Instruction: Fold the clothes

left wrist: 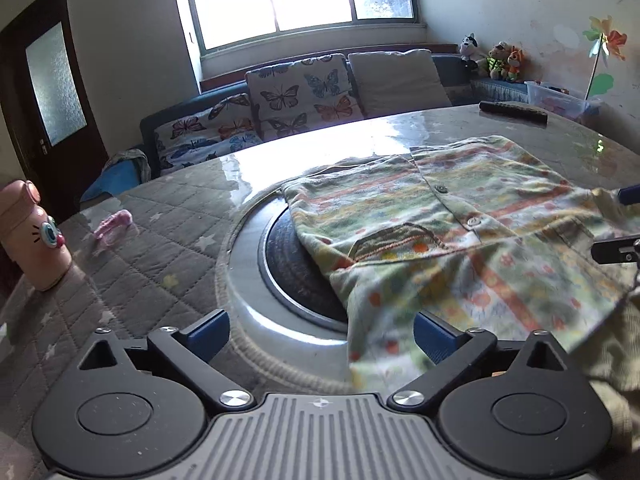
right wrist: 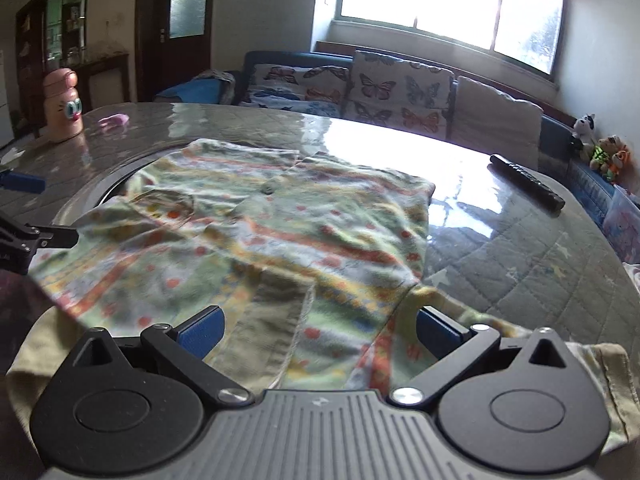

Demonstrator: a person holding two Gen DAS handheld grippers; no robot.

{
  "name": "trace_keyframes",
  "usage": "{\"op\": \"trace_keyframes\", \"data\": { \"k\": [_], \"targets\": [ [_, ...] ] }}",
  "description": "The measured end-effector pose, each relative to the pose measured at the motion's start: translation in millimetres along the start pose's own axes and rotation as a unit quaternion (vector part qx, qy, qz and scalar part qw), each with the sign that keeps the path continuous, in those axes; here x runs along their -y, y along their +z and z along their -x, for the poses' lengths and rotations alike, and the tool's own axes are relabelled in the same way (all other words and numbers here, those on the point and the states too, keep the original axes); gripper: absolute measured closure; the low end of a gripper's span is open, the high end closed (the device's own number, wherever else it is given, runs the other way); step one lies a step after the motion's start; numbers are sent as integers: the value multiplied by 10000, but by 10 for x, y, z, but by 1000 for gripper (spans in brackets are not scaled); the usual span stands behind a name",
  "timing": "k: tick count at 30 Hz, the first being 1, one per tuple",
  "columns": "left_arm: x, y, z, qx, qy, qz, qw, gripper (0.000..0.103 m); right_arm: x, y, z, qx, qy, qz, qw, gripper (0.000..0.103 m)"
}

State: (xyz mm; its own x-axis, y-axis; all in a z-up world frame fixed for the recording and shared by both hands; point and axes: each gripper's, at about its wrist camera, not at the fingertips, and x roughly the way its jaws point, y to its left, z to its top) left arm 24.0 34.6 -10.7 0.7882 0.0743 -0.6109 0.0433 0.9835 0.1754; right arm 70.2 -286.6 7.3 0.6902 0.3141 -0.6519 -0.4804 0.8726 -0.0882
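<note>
Standing far left, one pink cat-faced bottle (left wrist: 34,236); one striped, floral button-up shirt (left wrist: 460,216) covers the glossy round table (left wrist: 168,240). Left gripper (left wrist: 320,330) and right gripper (right wrist: 320,330) spread wide, holding nothing; one black remote (right wrist: 526,187) rightmost.

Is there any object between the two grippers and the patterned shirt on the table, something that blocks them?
Nothing visible blocks them. The shirt already lies between the open fingers of the right gripper, and its near edge reaches the left gripper. The pink bottle and the black remote stand well aside on the table.
</note>
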Motion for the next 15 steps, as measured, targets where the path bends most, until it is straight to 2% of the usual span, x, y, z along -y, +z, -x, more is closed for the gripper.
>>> {"op": "trace_keyframes", "data": {
  "k": [8, 12, 15],
  "targets": [
    [-46, -167, 140, 61, 104, -72, 9999, 0, -17, -195, 160, 34, -58, -146, 9999, 0],
    [-62, -175, 143, 69, 108, -6, 9999, 0, 135, -234, 325, 184, -173, -403, 9989, 0],
    [-74, -180, 145, 74, 111, 44, 9999, 0, 333, -303, 397, 204, -448, -648, 9967, 0]
  ]
}}
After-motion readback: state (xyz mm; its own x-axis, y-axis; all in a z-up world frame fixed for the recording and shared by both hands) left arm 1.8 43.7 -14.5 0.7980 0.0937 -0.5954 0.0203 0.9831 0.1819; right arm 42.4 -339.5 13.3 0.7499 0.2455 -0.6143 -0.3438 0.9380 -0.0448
